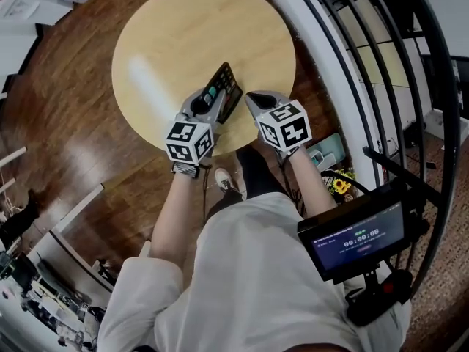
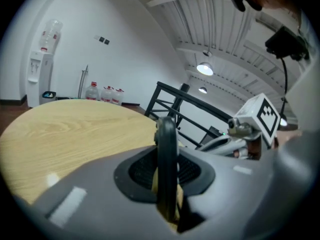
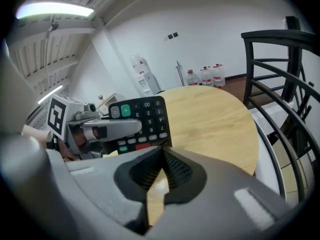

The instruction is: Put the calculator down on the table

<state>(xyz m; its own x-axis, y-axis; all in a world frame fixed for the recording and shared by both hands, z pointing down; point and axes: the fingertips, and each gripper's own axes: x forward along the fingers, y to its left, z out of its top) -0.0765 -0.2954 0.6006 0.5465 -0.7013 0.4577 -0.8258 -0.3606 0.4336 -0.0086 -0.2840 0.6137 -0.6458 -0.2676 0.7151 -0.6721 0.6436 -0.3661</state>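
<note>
I'm gripping the calculator (image 1: 229,85) edge-on in my left tongs (image 1: 218,101), planning to lay it flat on the tabletop (image 1: 168,42) before loosening, right tongs (image 1: 253,100) closed empty

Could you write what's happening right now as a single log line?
left hand-held gripper: shut on calculator | right hand-held gripper: shut, empty | calculator: tilted above round table, not laid flat

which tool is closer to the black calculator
Left. The left tool is clamped on the black rectangular calculator; the right tool is shut and empty, close beside it on the right.
</note>
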